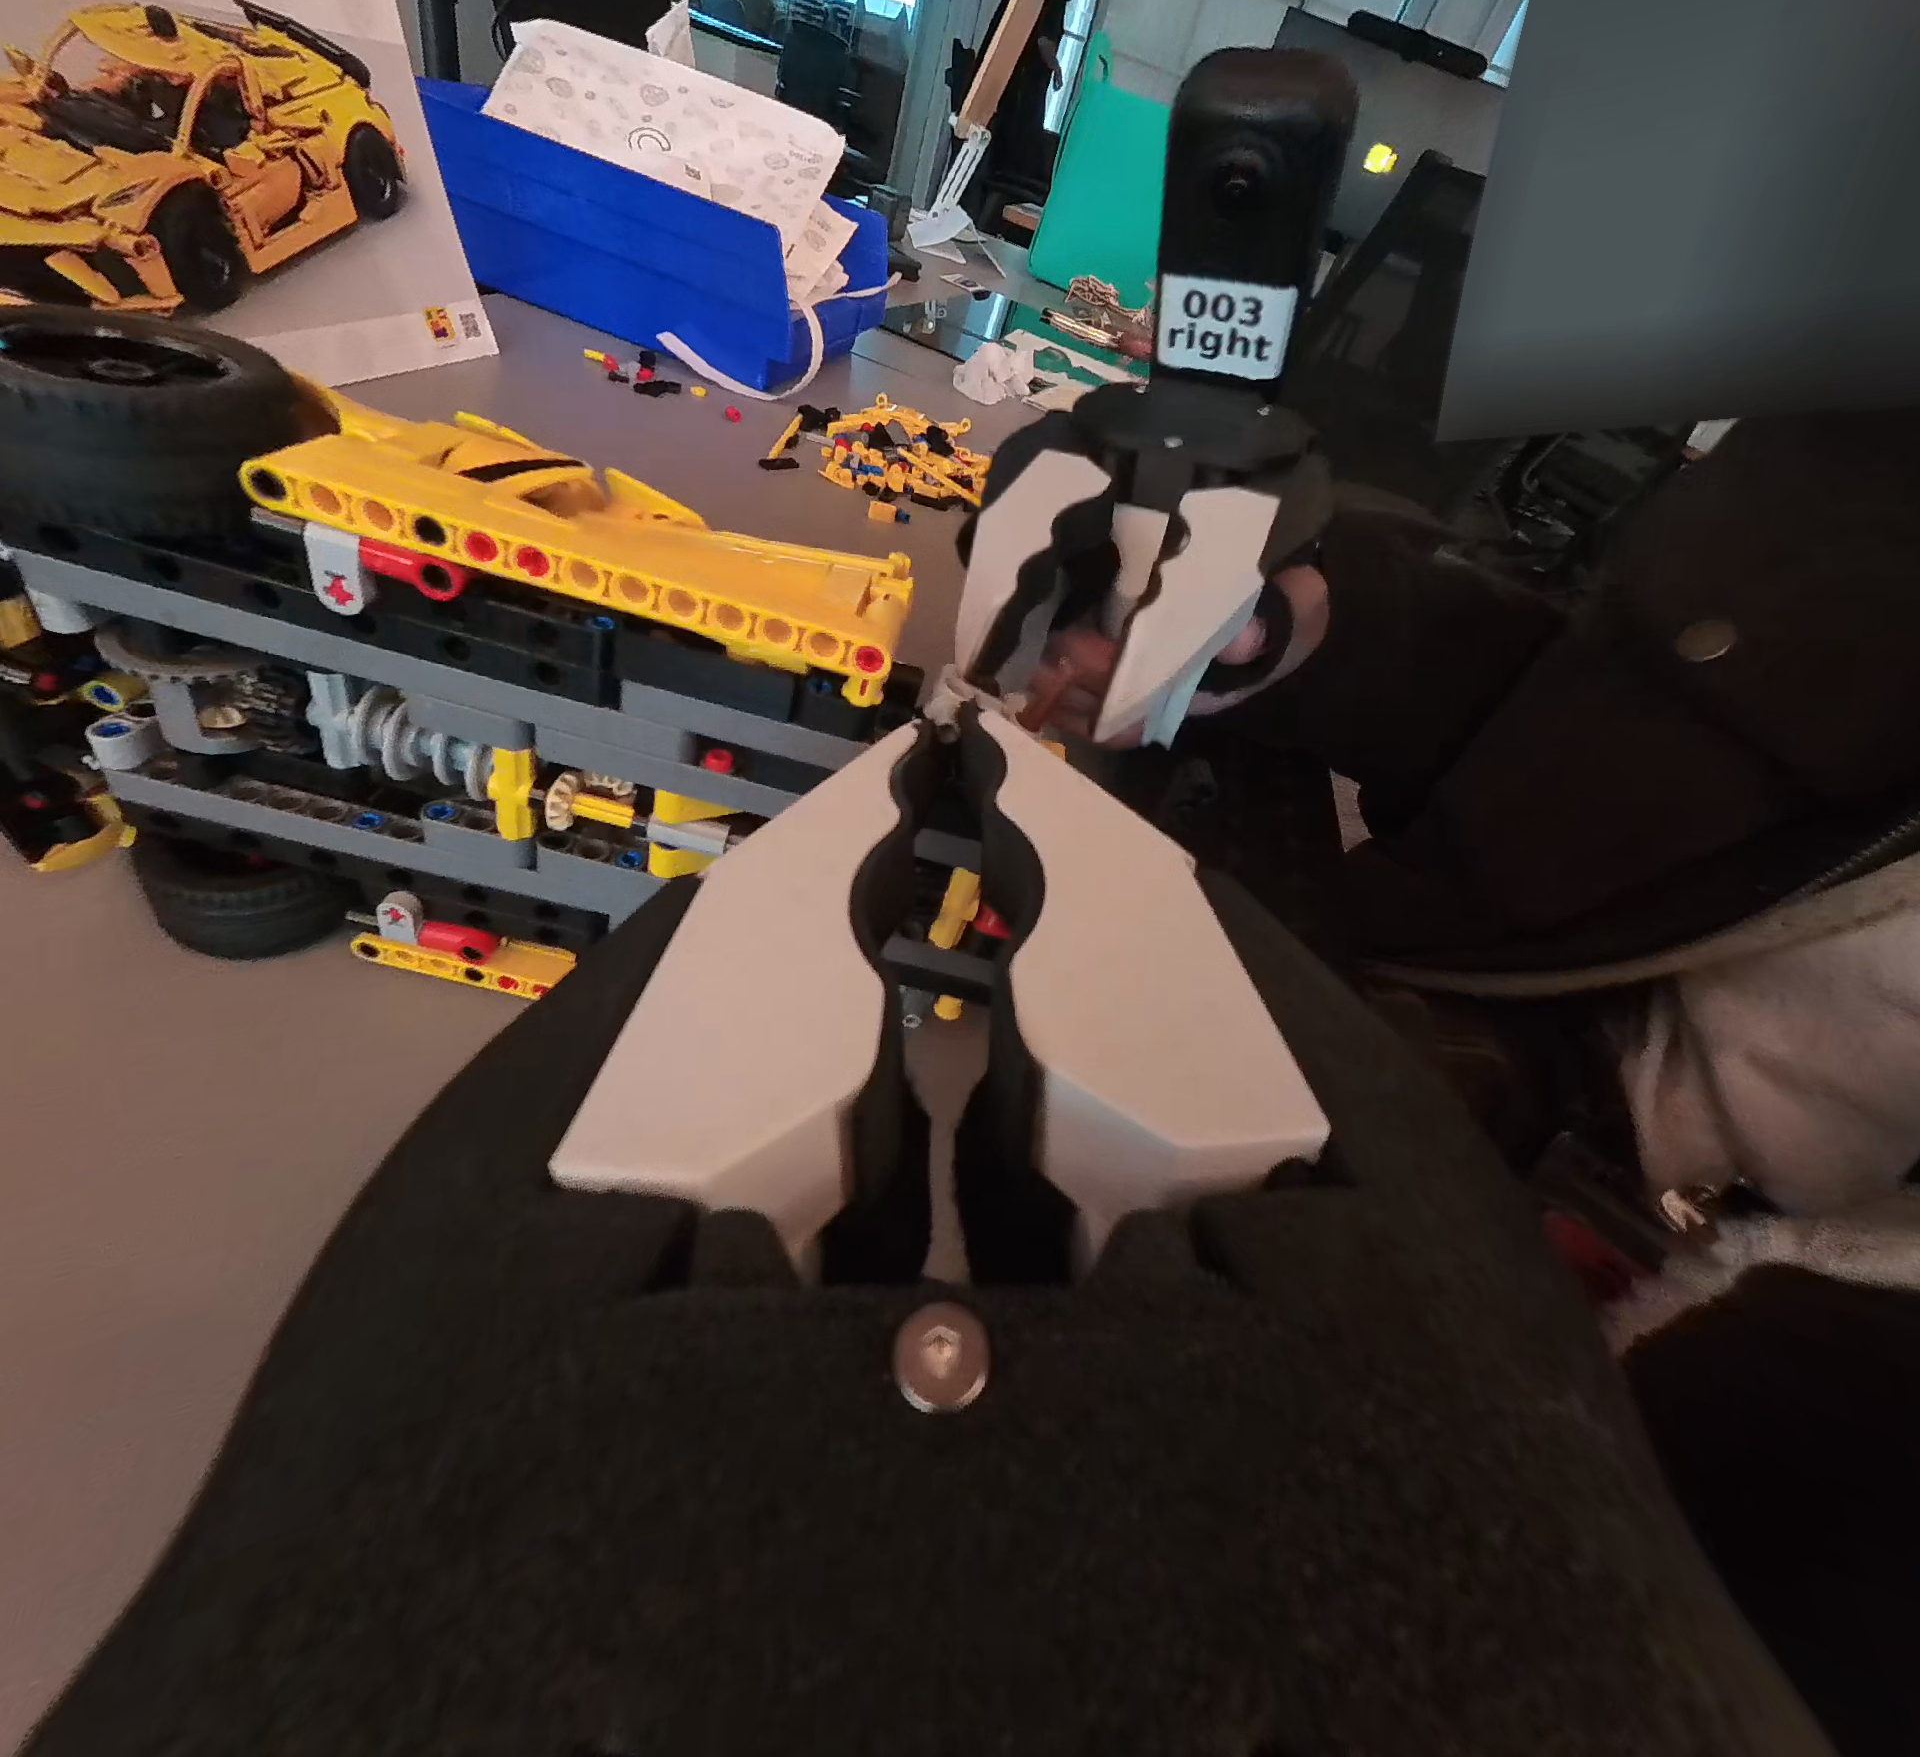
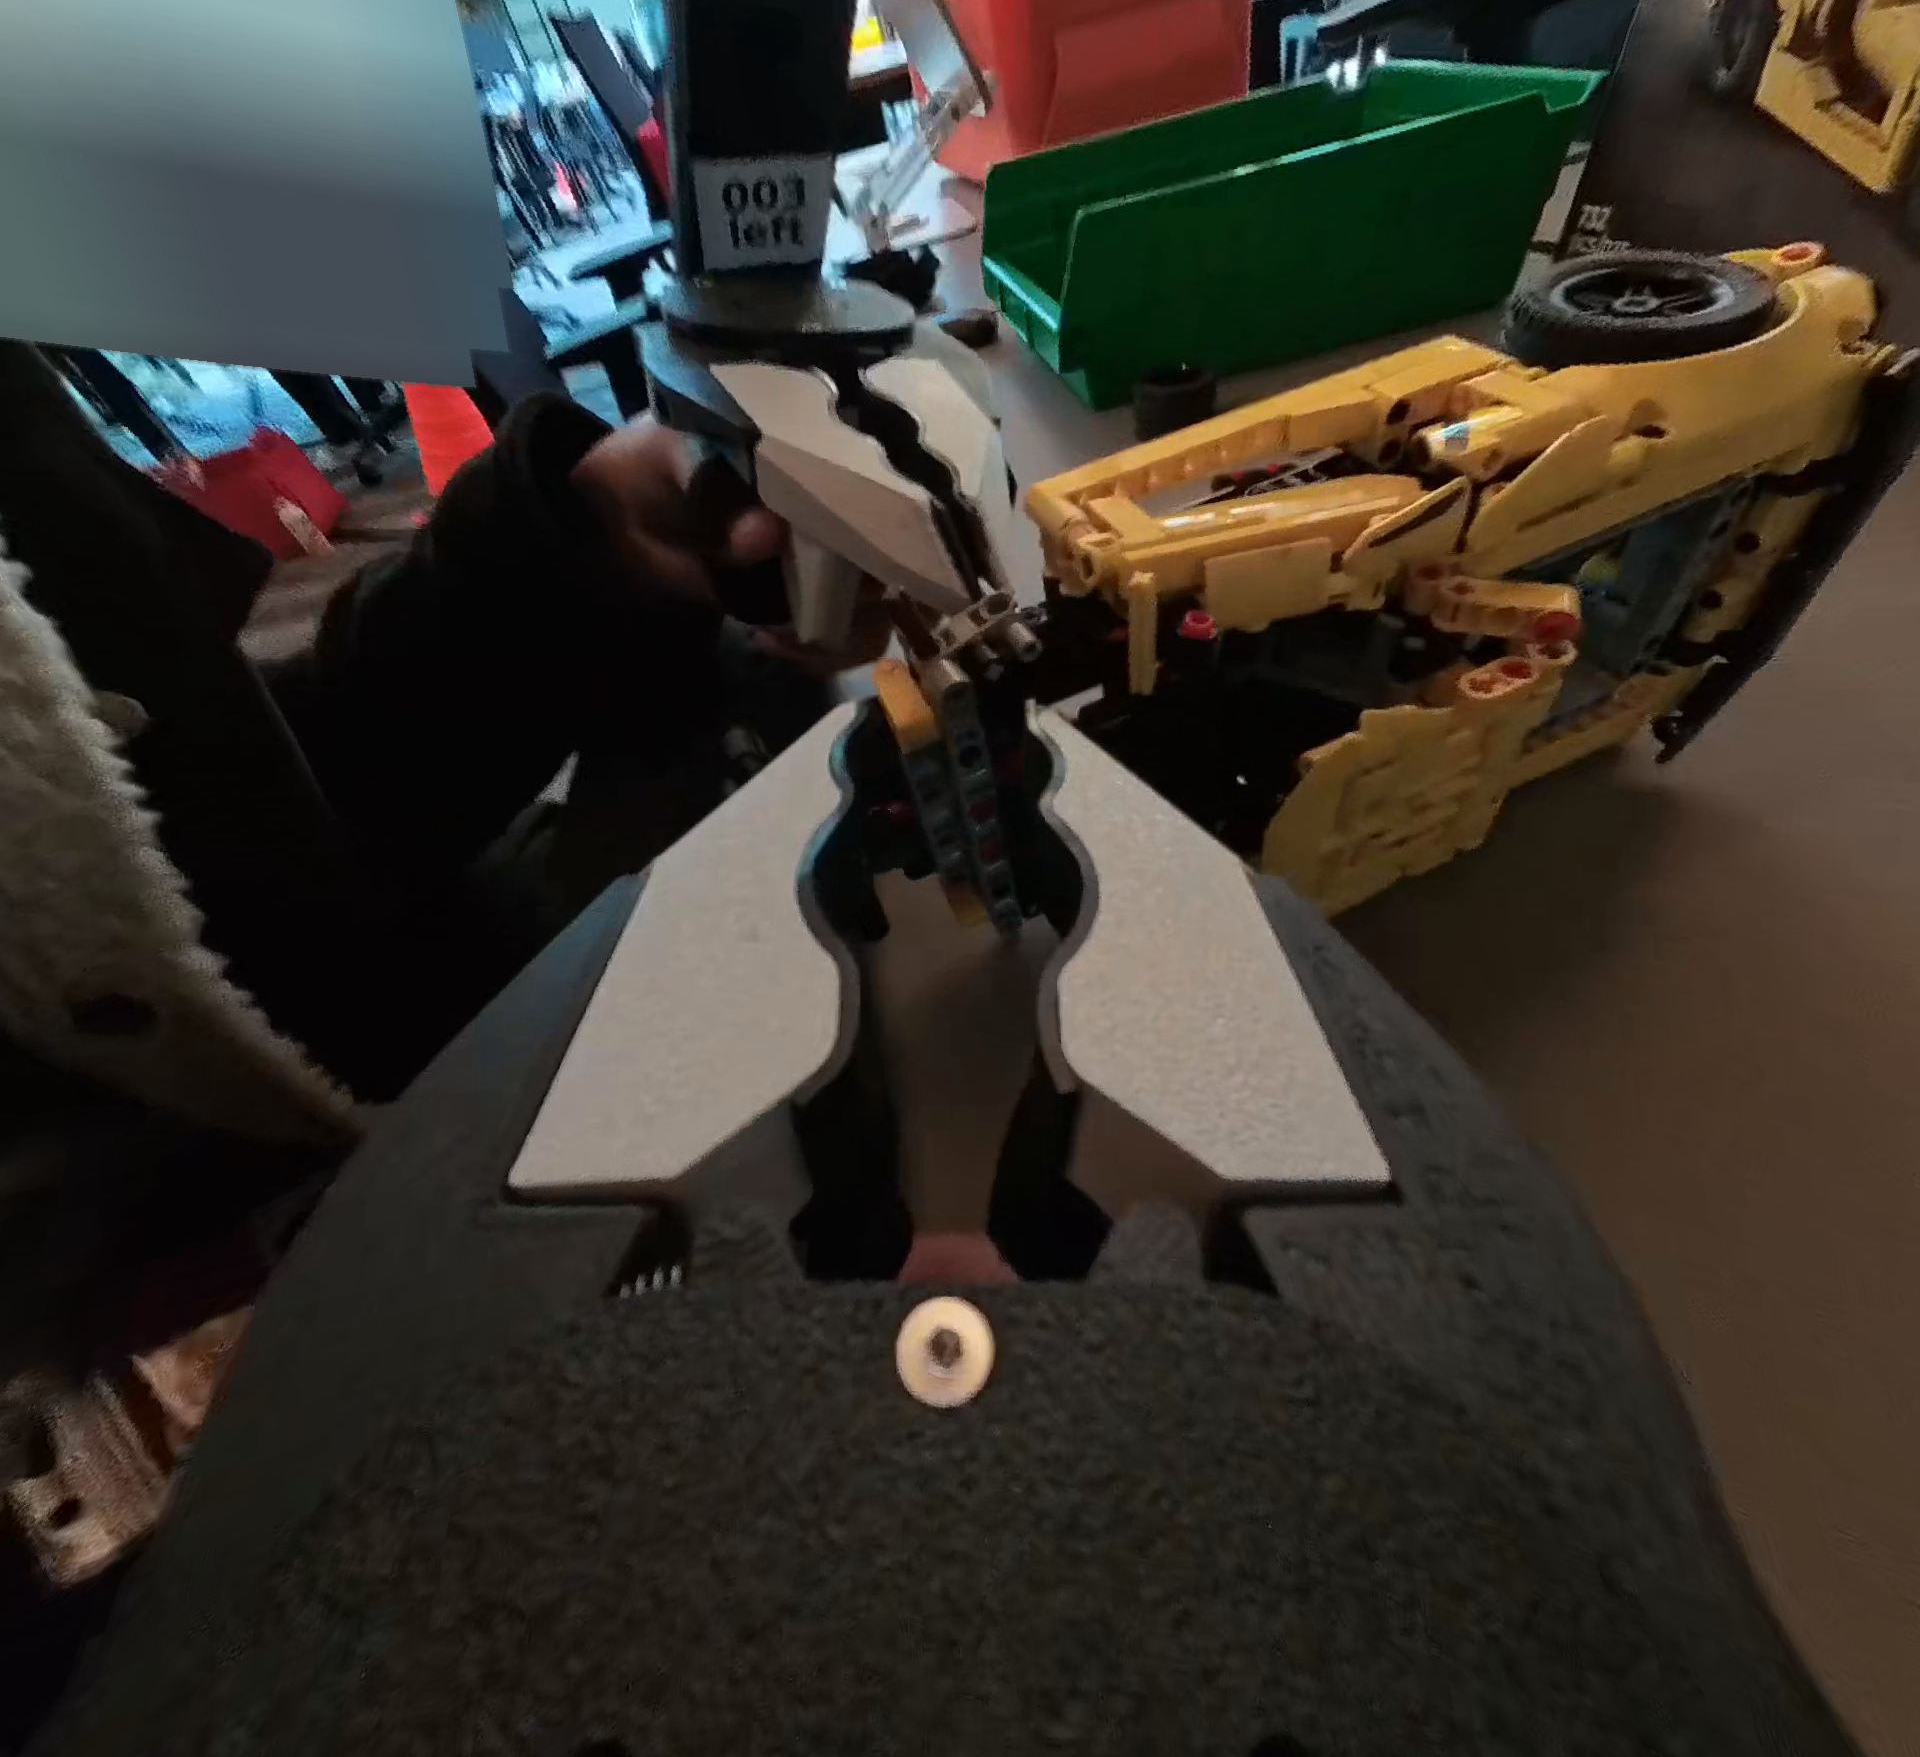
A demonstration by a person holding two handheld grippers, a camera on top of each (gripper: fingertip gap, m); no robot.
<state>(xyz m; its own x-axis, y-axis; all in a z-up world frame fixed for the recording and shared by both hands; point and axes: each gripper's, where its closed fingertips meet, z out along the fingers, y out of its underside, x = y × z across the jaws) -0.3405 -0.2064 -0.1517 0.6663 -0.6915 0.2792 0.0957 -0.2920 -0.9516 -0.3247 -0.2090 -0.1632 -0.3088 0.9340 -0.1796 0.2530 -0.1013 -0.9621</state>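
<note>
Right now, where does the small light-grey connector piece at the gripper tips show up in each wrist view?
Left wrist view: the light-grey connector piece sits just above centre, pinched at the left gripper tips, beside the right gripper.
Right wrist view: the piece is just above centre, at the tips of the far left gripper.
Shared landmark: the yellow model car lying on its side.

blocked: toy car (image 2: 1455, 585) right | loose bricks (image 1: 894, 460) beyond | free: near table (image 1: 208, 1136)
</note>
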